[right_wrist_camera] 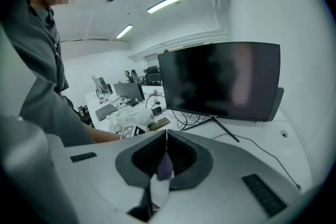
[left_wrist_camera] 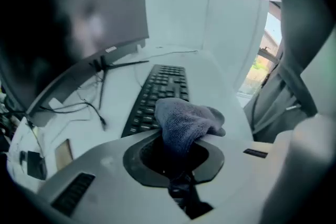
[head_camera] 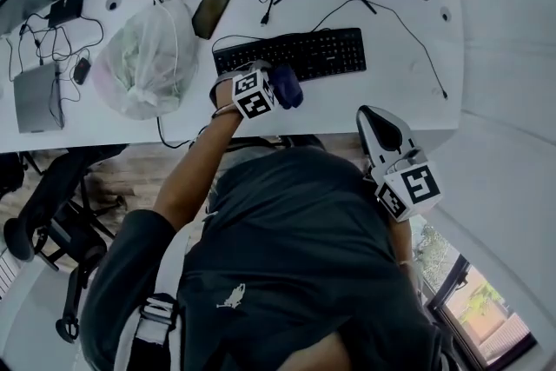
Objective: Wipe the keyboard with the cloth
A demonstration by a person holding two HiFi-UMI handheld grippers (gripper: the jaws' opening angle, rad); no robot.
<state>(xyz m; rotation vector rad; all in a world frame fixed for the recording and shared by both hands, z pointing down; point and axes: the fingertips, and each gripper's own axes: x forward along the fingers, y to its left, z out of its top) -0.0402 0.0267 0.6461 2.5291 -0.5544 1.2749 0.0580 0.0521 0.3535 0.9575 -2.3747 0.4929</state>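
Jaws of the left gripper (head_camera: 276,89) pinch the cloth (head_camera: 287,88) over the near edge of the keyboard (head_camera: 304,54) in the head view, with a plastic bag (head_camera: 143,56) close on its left. Left gripper view: the cloth looks soft and light, best held by its bunched fold, and loose cables (left_wrist_camera: 89,107) lie beside the keys. Right gripper view: the right gripper (right_wrist_camera: 166,136) has its jaws together, apparently empty, facing the monitor (right_wrist_camera: 220,81).

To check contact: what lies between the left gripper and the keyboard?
The cloth, held in the left gripper, right by the keyboard; the left gripper view shows it.
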